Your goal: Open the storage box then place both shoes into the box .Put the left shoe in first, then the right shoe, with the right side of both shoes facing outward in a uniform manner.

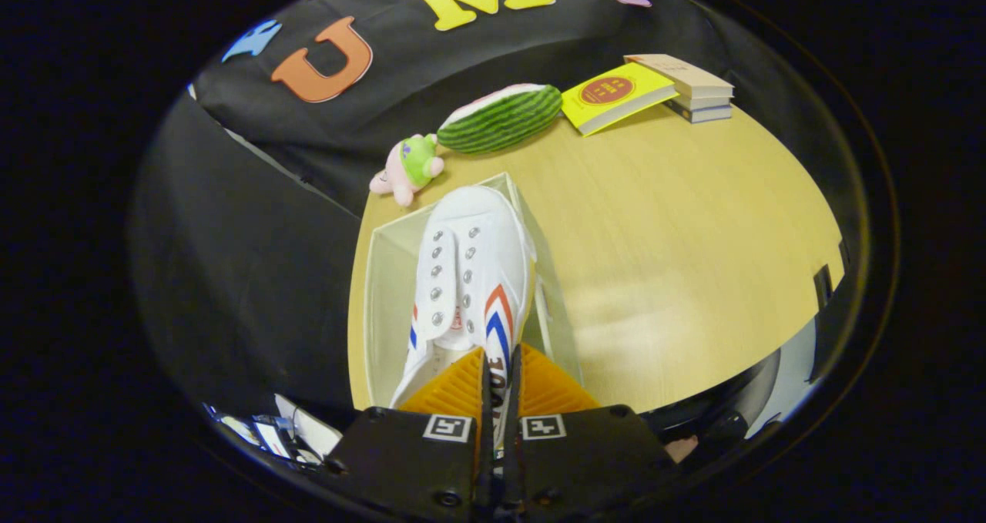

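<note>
A white canvas shoe with red and blue side stripes and metal eyelets hangs over the clear storage box, toe pointing away from me. My gripper is shut on the shoe's heel collar, with both orange fingers pressing the fabric between them. The box stands open on the wooden table, its far rim just beyond the toe. The shoe covers much of the box's inside.
Beyond the box lie a small pink and green plush toy and a watermelon-slice plush. A yellow book and a stack of books sit at the table's far side. Bare wood spreads to the right of the box.
</note>
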`<control>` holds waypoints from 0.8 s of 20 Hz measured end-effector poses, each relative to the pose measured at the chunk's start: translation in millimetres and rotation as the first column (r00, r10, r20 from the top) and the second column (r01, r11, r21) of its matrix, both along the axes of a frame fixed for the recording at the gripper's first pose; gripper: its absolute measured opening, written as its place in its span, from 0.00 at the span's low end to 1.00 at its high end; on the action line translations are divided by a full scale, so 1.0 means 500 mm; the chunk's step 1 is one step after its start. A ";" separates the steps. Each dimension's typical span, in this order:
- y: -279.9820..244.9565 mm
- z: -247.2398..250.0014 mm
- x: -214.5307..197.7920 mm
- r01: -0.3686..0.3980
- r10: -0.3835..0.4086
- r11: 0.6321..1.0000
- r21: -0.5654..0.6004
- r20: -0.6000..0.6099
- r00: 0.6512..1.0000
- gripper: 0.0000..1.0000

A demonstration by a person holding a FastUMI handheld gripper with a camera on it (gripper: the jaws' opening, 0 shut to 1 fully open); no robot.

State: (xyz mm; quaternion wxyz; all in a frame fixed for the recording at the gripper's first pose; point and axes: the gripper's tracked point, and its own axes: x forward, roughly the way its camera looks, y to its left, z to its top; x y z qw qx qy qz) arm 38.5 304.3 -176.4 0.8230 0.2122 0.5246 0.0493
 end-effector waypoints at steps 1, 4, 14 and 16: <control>0.009 -0.003 0.000 -0.010 0.010 1.000 0.010 0.000 1.000 0.17; 0.029 0.015 0.006 -0.048 0.047 0.998 0.037 0.040 0.998 0.40; -0.004 0.112 0.052 -0.117 0.154 0.986 -0.122 0.364 0.919 0.63; -0.007 0.146 0.049 -0.124 0.184 0.979 -0.162 0.437 0.881 0.65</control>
